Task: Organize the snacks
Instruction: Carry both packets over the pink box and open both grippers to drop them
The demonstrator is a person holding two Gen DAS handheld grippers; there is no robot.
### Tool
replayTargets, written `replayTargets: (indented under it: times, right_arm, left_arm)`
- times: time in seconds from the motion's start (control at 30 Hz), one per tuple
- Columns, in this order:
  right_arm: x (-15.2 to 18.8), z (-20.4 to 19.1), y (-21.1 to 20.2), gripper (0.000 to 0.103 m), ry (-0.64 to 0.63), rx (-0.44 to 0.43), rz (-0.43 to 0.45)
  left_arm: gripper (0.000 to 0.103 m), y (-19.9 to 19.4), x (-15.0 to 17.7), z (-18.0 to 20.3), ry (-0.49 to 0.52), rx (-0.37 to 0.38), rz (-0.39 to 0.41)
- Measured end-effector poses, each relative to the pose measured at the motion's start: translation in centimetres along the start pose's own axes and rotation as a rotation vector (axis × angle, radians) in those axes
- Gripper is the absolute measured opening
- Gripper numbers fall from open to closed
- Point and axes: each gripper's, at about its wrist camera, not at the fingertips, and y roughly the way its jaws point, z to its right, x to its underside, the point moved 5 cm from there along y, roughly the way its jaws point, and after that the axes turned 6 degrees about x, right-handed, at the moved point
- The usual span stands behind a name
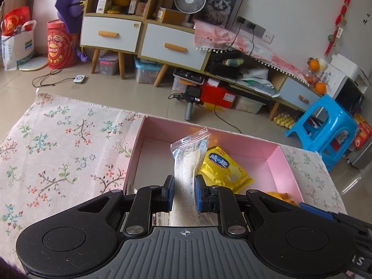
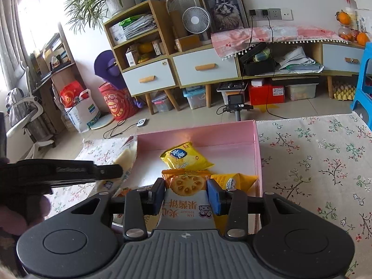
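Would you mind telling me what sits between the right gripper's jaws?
A jam biscuit packet is clamped between the right gripper's jaws, above the pink box, as the right wrist view shows.

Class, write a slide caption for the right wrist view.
Right gripper clamps orange jam biscuit packet over pink cardboard box holding yellow snack bag.

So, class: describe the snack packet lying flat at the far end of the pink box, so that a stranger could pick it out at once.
Find the pink box on the floral tablecloth. Inside it, nearest the far wall, lies a yellow packet touched by neither gripper. Its dark blue oval label sets it apart from the orange jam biscuit packet beside it.
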Motion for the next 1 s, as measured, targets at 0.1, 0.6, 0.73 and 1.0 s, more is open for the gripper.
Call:
replayTargets:
  times: [0.1, 0.6, 0.73, 1.0]
  right_arm:
    - [0.0, 0.0, 0.0, 0.032, 0.004, -0.006, -0.001]
    - [-0.2, 0.4, -1.1, 0.068, 0.031, -0.015, 0.007]
    - [0.0, 0.5, -2.0, 0.072, 0.001, 0.019, 0.014]
    - [0.7, 2.4, -4.4, 0.08, -0.003, 0.068, 0.028]
  left_arm:
    - [0.017, 0.2, -0.4, 0.0, 0.007, -0.007, 0.004]
    - [0.072, -2.5, 0.2, -0.3, 0.102, -0.011, 0.036]
    - [0.079, -3.9, 0.8, -0.9, 0.116, -0.018, 0.047]
    - [0.089, -6.5, 2.3, -2.2, 0.119, -0.01, 0.054]
